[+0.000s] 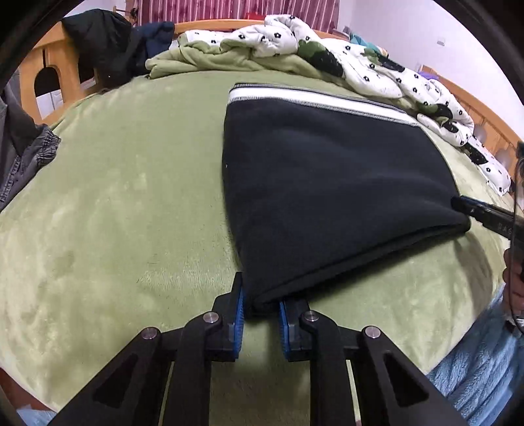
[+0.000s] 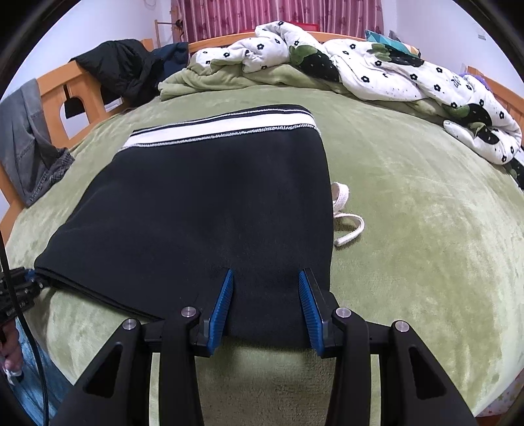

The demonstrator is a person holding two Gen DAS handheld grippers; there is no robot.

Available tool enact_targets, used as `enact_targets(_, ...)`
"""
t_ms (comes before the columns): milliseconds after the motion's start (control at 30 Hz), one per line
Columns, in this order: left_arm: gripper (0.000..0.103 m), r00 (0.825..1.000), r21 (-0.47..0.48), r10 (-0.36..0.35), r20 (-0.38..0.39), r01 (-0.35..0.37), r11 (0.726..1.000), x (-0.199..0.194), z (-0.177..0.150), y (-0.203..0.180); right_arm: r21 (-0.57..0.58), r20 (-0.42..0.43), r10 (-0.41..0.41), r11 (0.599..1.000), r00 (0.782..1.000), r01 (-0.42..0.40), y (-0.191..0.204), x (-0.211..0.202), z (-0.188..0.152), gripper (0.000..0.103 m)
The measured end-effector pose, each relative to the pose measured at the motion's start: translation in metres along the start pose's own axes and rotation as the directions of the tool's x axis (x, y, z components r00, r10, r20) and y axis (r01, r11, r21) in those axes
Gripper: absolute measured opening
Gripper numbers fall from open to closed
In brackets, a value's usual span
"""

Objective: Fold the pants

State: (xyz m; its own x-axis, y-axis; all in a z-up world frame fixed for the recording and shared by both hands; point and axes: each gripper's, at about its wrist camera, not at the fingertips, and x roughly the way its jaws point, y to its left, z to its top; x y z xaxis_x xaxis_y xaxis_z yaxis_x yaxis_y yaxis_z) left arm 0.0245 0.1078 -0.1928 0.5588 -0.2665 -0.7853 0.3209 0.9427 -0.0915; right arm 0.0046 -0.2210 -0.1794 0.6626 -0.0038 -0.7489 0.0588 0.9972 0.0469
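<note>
Green plush bedding (image 1: 114, 203) covers a wide bed with a wooden frame (image 1: 49, 62), and maroon striped curtains (image 2: 278, 16) hang behind it. A rumpled white quilt with black flowers (image 2: 376, 75) lies along the far side, dark jackets (image 2: 124, 68) are draped over the frame, and grey jeans (image 2: 29, 147) hang at the left edge. The black pants (image 1: 327, 183), folded into a compact block with the white-striped waistband (image 2: 222, 127) on the far side, rest mid-bed; a white drawstring (image 2: 347, 222) trails out from their right edge.

The left tongs (image 1: 258, 309) point steeply down at the near left corner of the fold, their 2 blue pads (image 1: 240, 301) drawn close with the corner pinched between them. The right tongs (image 2: 266, 303) angle down over the near right edge, their pads standing apart on either side of the cloth without squeezing it
</note>
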Motion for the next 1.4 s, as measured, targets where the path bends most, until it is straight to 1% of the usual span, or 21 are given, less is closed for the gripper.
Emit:
enact_targets(33, 0.021, 1.0, -0.025, -0.025, -0.012, 0.024, 0.999, -0.006, 0.003, 0.004, 0.004, 0.002, 0.006, 1.0, 1.0, -0.006, -0.002, -0.001, 0.0, 0.042)
enact_targets(100, 0.022, 0.998, -0.035, -0.051, -0.023, 0.051, 0.998, -0.018, 0.003, 0.01, 0.022, 0.001, 0.023, 0.999, 1.0, -0.023, -0.007, -0.004, 0.001, 0.042)
enact_targets(133, 0.022, 0.998, -0.017, -0.056, -0.011, 0.056, 0.998, -0.028, 0.001, 0.011, 0.037, 0.009, 0.03, 0.999, 1.0, -0.03, -0.011, -0.006, 0.001, 0.042)
enact_targets(167, 0.026, 0.999, 0.007, -0.04, 0.008, 0.04, 0.999, -0.037, -0.003, 0.01, 0.055, 0.024, 0.023, 0.998, 0.999, -0.024, -0.015, -0.01, 0.002, 0.043)
enact_targets(233, 0.029, 0.998, 0.048, -0.01, 0.059, 0.007, 0.999, -0.054, -0.009, 0.009, 0.073, 0.058, -0.01, 0.997, 0.998, 0.006, -0.02, -0.015, 0.006, 0.049)
enact_targets(300, 0.037, 0.995, 0.058, -0.023, 0.096, 0.018, 0.998, -0.062, -0.004, 0.008, 0.076, 0.084, -0.031, 0.997, 0.996, 0.025, -0.022, -0.016, 0.015, 0.05)
enact_targets(333, 0.04, 0.992, 0.053, -0.047, 0.117, 0.041, 0.998, -0.062, 0.006, 0.006, 0.084, 0.086, -0.031, 0.996, 0.996, 0.023, -0.021, -0.016, 0.021, 0.05)
enact_targets(367, 0.042, 0.99, 0.053, -0.063, 0.123, 0.057, 0.997, -0.059, 0.017, 0.001, 0.094, 0.078, -0.012, 0.996, 0.997, 0.005, -0.019, -0.013, 0.027, 0.05)
enact_targets(433, 0.042, 0.991, 0.073, -0.075, 0.107, 0.067, 0.995, -0.045, 0.036, -0.01, 0.084, 0.046, 0.023, 0.996, 0.999, -0.027, -0.012, -0.006, 0.034, 0.05)
enact_targets(500, 0.042, 0.993, 0.084, -0.08, 0.092, 0.072, 0.994, -0.025, 0.049, -0.019, 0.036, 0.011, 0.026, 0.999, 1.0, -0.026, -0.002, 0.004, 0.033, 0.05)
enact_targets(533, 0.042, 0.996, 0.07, -0.075, 0.057, 0.07, 0.995, -0.012, 0.052, -0.02, 0.001, -0.008, 0.002, 1.0, 1.0, -0.002, 0.003, 0.011, 0.027, 0.05)
enact_targets(567, 0.045, 0.998, 0.047, -0.063, 0.002, 0.063, 0.997, 0.002, 0.052, -0.019, -0.024, -0.001, -0.017, 1.0, 1.0, 0.017, 0.006, 0.013, 0.023, 0.049)
enact_targets(600, 0.047, 0.998, 0.027, -0.058, -0.02, 0.059, 0.998, 0.01, 0.049, -0.018, -0.05, 0.023, -0.033, 0.998, 0.999, 0.034, 0.009, 0.014, 0.015, 0.05)
enact_targets(667, 0.048, 0.998, 0.022, -0.054, 0.018, 0.054, 0.998, 0.008, 0.044, -0.018, -0.053, 0.037, -0.039, 0.998, 0.999, 0.041, 0.009, 0.012, 0.008, 0.05)
enact_targets(767, 0.05, 0.999, 0.005, -0.037, 0.021, 0.037, 0.999, 0.007, 0.039, -0.02, -0.013, 0.035, -0.021, 1.0, 0.999, 0.022, 0.004, 0.011, 0.008, 0.05)
enact_targets(867, 0.05, 1.0, 0.004, -0.026, 0.018, 0.026, 1.0, 0.009, 0.041, -0.022, -0.016, 0.037, -0.03, 0.999, 0.999, 0.031, 0.005, 0.011, 0.008, 0.05)
enact_targets(1033, 0.051, 0.999, -0.002, -0.03, 0.022, 0.03, 1.0, 0.009, 0.039, -0.019, -0.001, 0.049, -0.026, 1.0, 0.998, 0.026, 0.003, 0.01, 0.007, 0.05)
enact_targets(1133, 0.051, 0.999, -0.006, -0.032, 0.023, 0.032, 0.999, 0.008, 0.037, -0.02, -0.013, 0.051, -0.029, 0.999, 0.998, 0.03, 0.004, 0.009, 0.007, 0.05)
enact_targets(1233, 0.051, 0.998, -0.012, -0.047, 0.035, 0.047, 0.999, 0.005, 0.037, -0.018, -0.011, 0.048, -0.025, 1.0, 0.999, 0.026, 0.003, 0.007, 0.011, 0.05)
enact_targets(1333, 0.051, 0.996, -0.006, -0.057, 0.074, 0.058, 0.998, -0.004, 0.048, -0.014, -0.014, 0.074, -0.054, 0.998, 0.996, 0.055, 0.002, 0.001, 0.024, 0.05)
enact_targets(1400, 0.051, 0.995, 0.03, -0.026, 0.095, 0.023, 0.999, -0.003, 0.068, -0.015, -0.002, 0.12, -0.058, 0.998, 0.991, 0.058, -0.002, -0.002, 0.04, 0.05)
